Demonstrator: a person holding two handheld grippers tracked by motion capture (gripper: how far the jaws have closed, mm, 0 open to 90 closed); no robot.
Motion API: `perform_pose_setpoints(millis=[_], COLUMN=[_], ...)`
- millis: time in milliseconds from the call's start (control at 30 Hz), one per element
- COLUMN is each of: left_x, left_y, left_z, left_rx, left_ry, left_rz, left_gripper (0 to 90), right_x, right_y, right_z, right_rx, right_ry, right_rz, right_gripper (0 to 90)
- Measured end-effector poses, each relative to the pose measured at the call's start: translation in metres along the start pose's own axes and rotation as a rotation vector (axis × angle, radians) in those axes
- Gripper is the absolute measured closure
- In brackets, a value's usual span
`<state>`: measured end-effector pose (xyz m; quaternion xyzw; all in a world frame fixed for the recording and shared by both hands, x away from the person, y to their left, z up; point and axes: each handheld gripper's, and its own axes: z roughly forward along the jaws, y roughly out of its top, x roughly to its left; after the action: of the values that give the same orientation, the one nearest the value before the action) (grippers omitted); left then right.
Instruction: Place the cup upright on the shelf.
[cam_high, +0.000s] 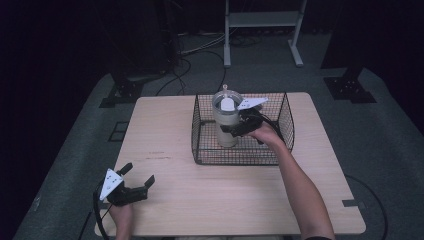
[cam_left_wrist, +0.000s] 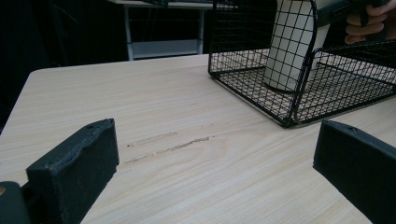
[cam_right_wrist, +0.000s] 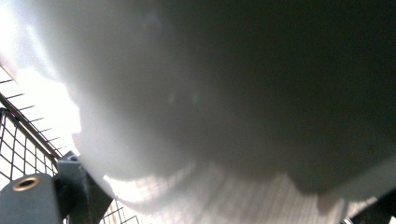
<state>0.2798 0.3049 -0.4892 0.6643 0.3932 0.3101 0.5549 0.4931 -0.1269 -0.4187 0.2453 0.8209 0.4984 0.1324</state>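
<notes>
On the wooden table (cam_high: 175, 200) stands a black wire basket (cam_high: 280, 145), toward the far side. Inside the basket stands a tall pale cup (cam_high: 226, 122) with a clear lid and a white bit on top. The cup stands upright on the basket floor, near the left wall of the basket.

The right gripper (cam_high: 239, 126) reaches over the basket's near side and is pressed against the right side of the cup, about halfway up. The person's right hand (cam_high: 265, 134) holds it from behind. In the right gripper view the cup (cam_right_wrist: 224, 93) is very close and blurry, with one jaw low at the left and the other at the bottom right corner, so the gripper seems to be closed on the cup, but the view is too blurred to be sure.

The left gripper (cam_high: 136, 176) is near the front left corner of the table, well apart from the basket. The person's left hand (cam_high: 121, 214) holds it just over the table edge. Its two black jaws stand wide apart with nothing between them. In the left gripper view the bare wood of the table (cam_left_wrist: 177, 140) lies between the jaws, and the basket (cam_left_wrist: 289, 100) with the cup (cam_left_wrist: 287, 51) in it shows farther off at the upper right.
</notes>
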Motion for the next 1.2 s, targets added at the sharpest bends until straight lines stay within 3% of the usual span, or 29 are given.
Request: perform_pose_setpoints(millis=[200,867,1200], left_x=[0.0,0.0,0.0], left_y=[0.0,0.0,0.0], left_z=[0.0,0.0,0.0], left_rx=[0.0,-0.001,-0.001], left_ry=[0.0,0.0,-0.001], left_rz=[0.001,0.001,0.003], left_gripper=[0.0,0.0,0.0], right_x=[0.0,0.004,0.004], right_y=[-0.001,0.001,0.001], right_z=[-0.001,-0.008,-0.02], right_rx=[0.001,0.024,0.017], right_ry=[-0.005,-0.029,-0.035], right_rz=[0.009,-0.022,-0.017], right_gripper=[8.5,8.5,8.7])
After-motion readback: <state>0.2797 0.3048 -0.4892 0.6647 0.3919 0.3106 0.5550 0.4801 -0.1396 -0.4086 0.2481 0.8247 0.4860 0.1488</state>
